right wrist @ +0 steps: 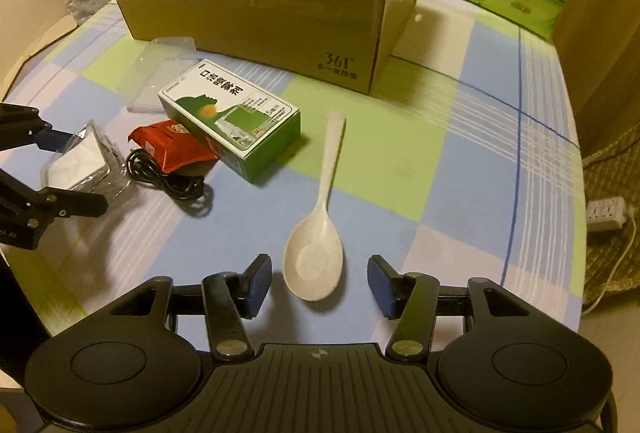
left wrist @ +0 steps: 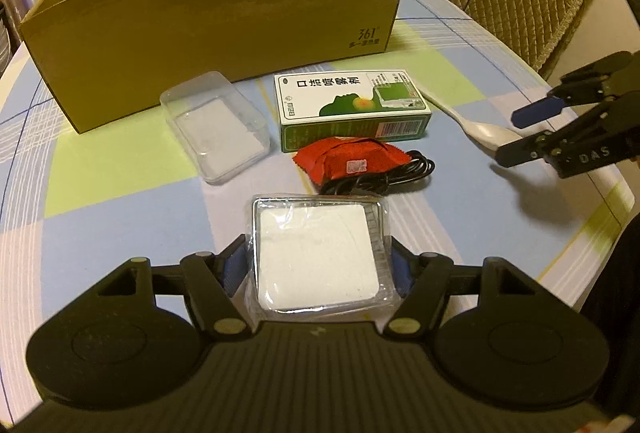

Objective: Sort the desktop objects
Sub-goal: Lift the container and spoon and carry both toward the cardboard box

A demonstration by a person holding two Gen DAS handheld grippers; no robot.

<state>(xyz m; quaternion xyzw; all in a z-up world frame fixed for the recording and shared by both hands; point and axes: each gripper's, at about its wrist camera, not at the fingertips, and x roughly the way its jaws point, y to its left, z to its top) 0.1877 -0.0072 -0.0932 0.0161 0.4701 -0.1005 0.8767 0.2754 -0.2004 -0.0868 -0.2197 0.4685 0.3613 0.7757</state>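
- Clear plastic case (left wrist: 320,257) with a white block inside is sitting clamped in the left gripper (left wrist: 320,265), above the table (left wrist: 120,225).
- Right gripper (right wrist: 318,285) is hanging open around the white spoon (right wrist: 316,257).

My table (right wrist: 460,169), under a blue, green and white checked cloth, bears a cardboard box (right wrist: 256,13) at the far side; nearer lie a clear lid (left wrist: 214,125), green carton (left wrist: 352,109), red sachet (left wrist: 352,163), black cable (left wrist: 384,181) and white spoon (right wrist: 320,233).
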